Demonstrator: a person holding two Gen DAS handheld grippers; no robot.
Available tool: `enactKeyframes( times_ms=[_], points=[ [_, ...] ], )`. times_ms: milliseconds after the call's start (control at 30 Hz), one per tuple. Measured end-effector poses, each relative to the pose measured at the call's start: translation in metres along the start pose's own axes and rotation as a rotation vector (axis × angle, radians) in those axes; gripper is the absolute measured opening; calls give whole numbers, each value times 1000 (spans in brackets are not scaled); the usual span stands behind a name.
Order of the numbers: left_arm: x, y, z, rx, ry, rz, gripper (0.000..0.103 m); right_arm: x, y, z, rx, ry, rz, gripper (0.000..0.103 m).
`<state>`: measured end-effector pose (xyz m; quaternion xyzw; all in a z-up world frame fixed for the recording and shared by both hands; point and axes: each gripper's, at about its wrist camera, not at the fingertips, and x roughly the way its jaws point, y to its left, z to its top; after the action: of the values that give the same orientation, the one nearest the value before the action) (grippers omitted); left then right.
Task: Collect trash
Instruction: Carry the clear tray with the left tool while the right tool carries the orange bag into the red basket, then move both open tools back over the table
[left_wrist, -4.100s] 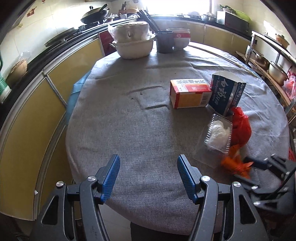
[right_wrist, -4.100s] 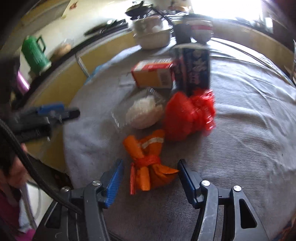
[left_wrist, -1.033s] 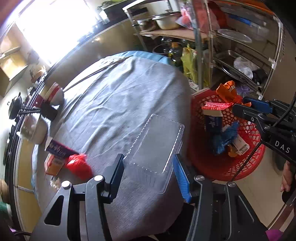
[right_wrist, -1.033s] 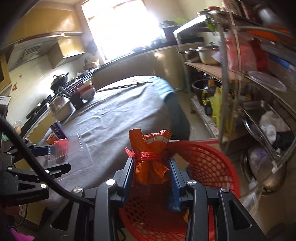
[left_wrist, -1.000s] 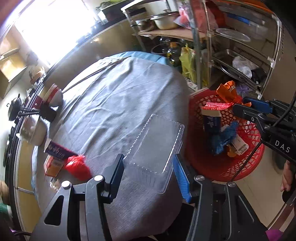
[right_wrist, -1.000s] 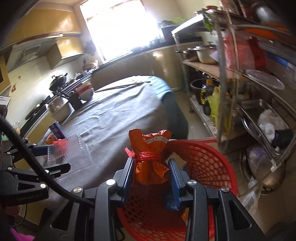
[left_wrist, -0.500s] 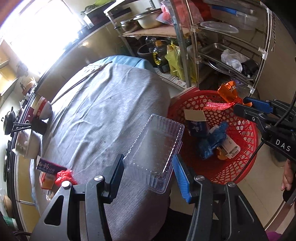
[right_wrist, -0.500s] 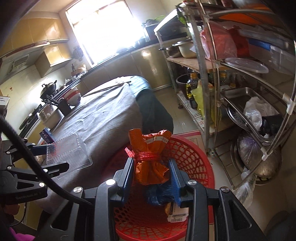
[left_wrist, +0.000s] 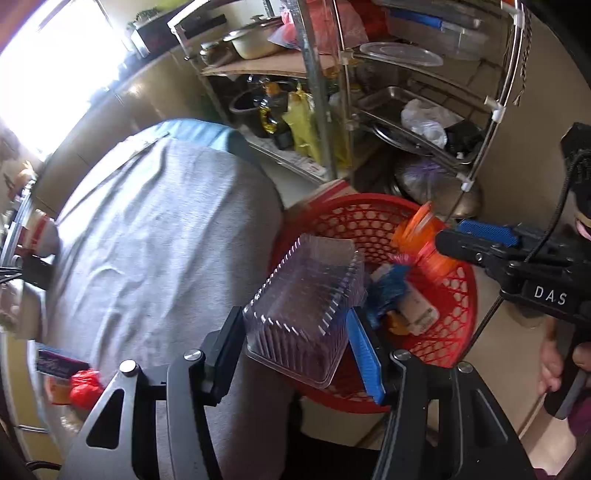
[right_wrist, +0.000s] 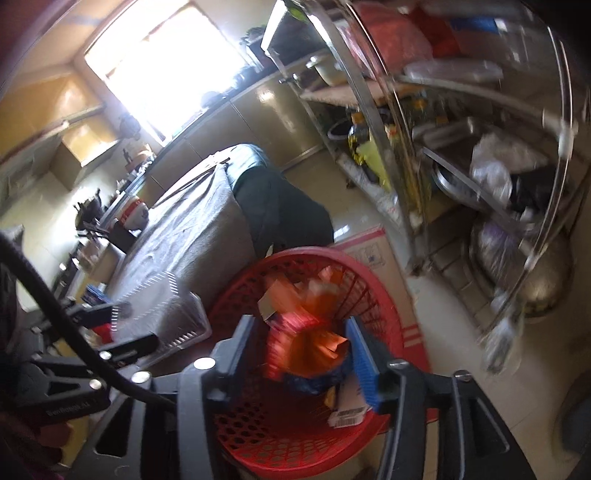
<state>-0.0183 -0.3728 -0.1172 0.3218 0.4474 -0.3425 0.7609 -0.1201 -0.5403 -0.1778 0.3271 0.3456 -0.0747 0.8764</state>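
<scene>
The round table (left_wrist: 155, 229), draped in a grey woven cloth, fills the nine o'clock half of the left wrist view, its far edge cut off by the lens rim. A steel wire rack (left_wrist: 369, 92) at twelve to two o'clock holds pans, a clear lid and bags, blurred in the right wrist view. The red plastic basket (left_wrist: 369, 218), round with a perforated lattice wall, stands on the floor beside the table; its contents are partly hidden by the grippers.

The left gripper (left_wrist: 295, 339) tilts steeply down over the basket's near rim, its blue pads clamped on the ribbed clear plastic clamshell container (left_wrist: 306, 295).

The right gripper (right_wrist: 299, 354) points down into the basket from three o'clock; its jaws are opening, and the knotted orange plastic bag (right_wrist: 314, 332), motion-smeared, sits between them, whether still touching cannot be told. A hand (left_wrist: 554, 362) grips its handle at four o'clock, mostly cut off.
</scene>
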Motion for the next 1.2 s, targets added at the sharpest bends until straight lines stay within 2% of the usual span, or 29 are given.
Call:
enactKeyframes(
  times_ms=[100,333,700,967,1200],
  points=[
    [6,5,-1,-22,20,-33,58,5,-6,2,46,21,31,59],
    [4,29,-13,-80,19,-6,58,10,-3,3,62,14,11,59],
    [-11,81,-54,-208,9,63,58,21,50,2,-37,35,15,59],
    [-31,127,-106,-323,-16,104,59,33,112,-12,-152,67,37,59],
    [-49,185,-170,-497,-23,143,60,47,171,-26,-265,111,63,59]
  ],
)
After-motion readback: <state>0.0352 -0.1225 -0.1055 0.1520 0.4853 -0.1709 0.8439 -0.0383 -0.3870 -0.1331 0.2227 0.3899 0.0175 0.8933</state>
